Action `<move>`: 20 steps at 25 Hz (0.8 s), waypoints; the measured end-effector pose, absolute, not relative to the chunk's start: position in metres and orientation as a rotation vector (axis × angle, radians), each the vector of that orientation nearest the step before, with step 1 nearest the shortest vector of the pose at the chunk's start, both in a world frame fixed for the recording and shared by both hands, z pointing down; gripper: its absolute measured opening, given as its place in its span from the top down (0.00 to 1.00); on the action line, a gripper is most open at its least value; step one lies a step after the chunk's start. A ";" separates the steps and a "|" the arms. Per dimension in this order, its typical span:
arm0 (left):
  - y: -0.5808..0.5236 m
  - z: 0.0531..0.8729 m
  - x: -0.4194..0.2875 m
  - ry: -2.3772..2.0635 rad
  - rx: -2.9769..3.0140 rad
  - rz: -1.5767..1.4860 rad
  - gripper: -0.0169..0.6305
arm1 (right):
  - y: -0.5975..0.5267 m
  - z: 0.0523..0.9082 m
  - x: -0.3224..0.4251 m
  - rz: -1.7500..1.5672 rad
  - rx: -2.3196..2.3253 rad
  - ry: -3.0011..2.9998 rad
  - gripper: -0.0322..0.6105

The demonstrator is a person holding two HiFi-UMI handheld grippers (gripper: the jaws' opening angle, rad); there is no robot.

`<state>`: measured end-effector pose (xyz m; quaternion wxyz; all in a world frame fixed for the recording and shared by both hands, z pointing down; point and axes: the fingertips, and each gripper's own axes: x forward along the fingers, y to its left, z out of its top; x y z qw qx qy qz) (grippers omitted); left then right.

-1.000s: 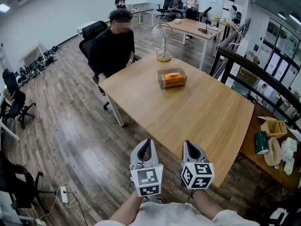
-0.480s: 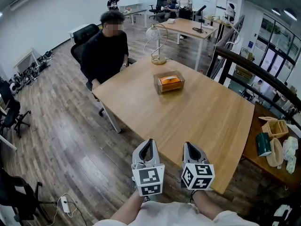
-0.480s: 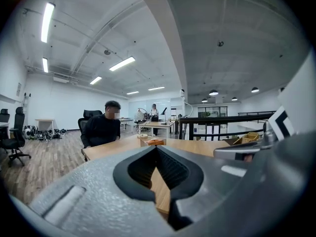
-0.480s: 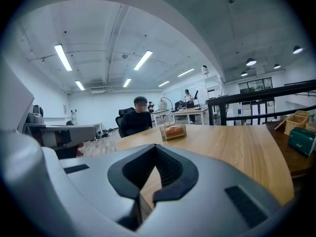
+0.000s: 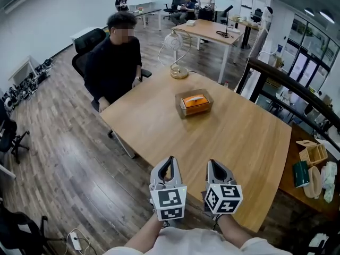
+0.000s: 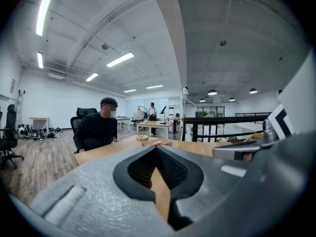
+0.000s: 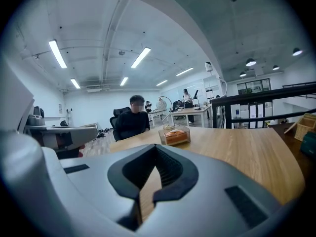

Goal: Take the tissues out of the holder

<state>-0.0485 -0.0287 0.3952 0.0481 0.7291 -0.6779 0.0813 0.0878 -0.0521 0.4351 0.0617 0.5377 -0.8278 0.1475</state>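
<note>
1. Left gripper (image 5: 168,166) is clenched with nothing in it. It has a grey, pebbly plastic shell, and its dark ribbed pads are pinched together at the tips, with a diamond-shaped hollow behind them.
2. Same deal with the right gripper (image 5: 215,168): squeezed closed and empty, with the same ribbed rubbery lining. Both sit side by side at the near edge of the counter (image 5: 239,142).
3. Each one has a white cube printed with black square markers, the left cube (image 5: 169,203) and the right cube (image 5: 223,198). They sit just above the person's forearms at the bottom of the head view.
4. The tissues (image 5: 195,101) look like an orange pack with a pale strip on top. They're sitting inside the holder (image 5: 179,108), a clear, boxy, acrylic-looking tray with an open top.
5. That holder is on the far half of the counter, well apart from both grippers and nearer the far corner.
6. The counter itself is a big, smooth, light-wood slab with a squared edge and pale legs.
7. Just past the holder, near the far corner, there's a lamp (image 5: 178,52). It's a thin looping wire frame with a pale globe and a round brass-coloured base.
8. A person in a black top (image 5: 112,62) sits at the far left edge in a black office chair (image 5: 85,39).
9. The floor (image 5: 64,137) is grey-brown wood planks with a bit of sheen.
10. A dark railing (image 5: 287,92) runs along the right side.
</note>
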 end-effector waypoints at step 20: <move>-0.184 0.403 -0.103 -1.922 2.302 0.323 0.96 | -0.194 0.440 0.043 0.541 1.785 -2.387 0.94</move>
